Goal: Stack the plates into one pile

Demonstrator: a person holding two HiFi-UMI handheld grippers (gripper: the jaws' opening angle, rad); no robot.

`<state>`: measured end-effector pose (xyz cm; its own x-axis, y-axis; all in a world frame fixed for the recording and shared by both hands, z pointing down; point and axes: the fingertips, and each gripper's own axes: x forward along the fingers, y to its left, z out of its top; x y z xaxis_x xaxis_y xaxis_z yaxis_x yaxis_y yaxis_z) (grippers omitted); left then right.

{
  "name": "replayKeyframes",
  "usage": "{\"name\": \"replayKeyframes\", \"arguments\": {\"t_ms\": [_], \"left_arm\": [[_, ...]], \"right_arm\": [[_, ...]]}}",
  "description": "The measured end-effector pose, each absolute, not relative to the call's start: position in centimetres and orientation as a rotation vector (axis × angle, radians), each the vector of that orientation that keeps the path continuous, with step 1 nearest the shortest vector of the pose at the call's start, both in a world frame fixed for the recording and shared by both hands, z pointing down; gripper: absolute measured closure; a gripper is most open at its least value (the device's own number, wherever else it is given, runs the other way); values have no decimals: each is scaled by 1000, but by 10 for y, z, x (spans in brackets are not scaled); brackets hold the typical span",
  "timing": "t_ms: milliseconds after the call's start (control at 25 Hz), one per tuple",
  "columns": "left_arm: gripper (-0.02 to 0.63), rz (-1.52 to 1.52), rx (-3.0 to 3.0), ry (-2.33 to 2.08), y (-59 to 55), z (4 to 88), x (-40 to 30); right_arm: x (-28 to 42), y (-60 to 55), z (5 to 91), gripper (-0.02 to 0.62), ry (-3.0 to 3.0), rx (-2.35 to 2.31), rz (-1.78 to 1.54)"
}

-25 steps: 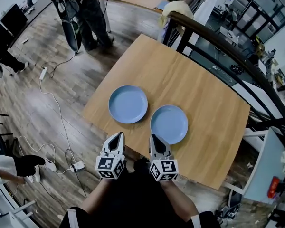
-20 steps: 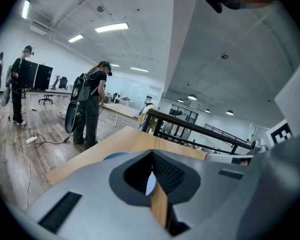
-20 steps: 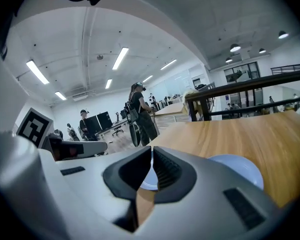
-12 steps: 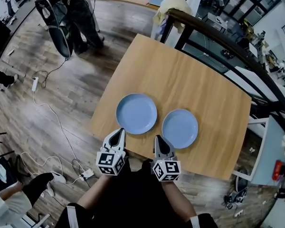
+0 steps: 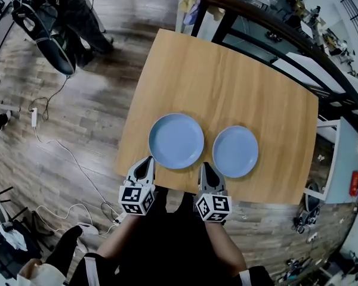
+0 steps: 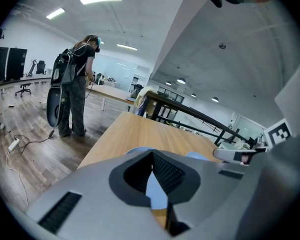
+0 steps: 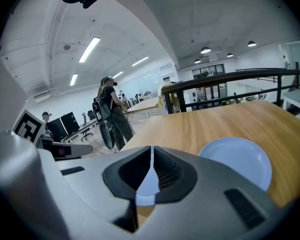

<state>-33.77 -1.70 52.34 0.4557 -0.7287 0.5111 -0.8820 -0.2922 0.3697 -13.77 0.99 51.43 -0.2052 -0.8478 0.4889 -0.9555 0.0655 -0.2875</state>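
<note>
Both closed and empty: left gripper (image 5: 147,161), right gripper (image 5: 204,167), just short of left plate (image 5: 176,140), right plate (image 5: 235,151).

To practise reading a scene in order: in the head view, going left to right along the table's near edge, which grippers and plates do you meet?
In order: left gripper → left plate → right gripper → right plate.

The left gripper (image 5: 147,161) and right gripper (image 5: 204,167) have pale grey shells, with black ribbed pads lining the jaws. The left cube (image 5: 136,199) and right cube (image 5: 213,208) bear black-and-white square markers. The person wears black clothes (image 5: 167,243); the sleeves (image 5: 88,273) carry white bands.
</note>
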Motion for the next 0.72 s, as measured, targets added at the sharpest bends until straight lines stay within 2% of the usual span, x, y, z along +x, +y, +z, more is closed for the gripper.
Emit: {"name": "replayKeyframes", "arguments": {"t_ms": [480,720], "left_arm": [[581,463,2074,-1187,-35,590,-344],[574,509,2027,-1165,-36,624,-354]], "right_arm": [[-130,17,576,555,-1921,1951,958],[-132,19,606,517,-1864,1935,1016]]}}
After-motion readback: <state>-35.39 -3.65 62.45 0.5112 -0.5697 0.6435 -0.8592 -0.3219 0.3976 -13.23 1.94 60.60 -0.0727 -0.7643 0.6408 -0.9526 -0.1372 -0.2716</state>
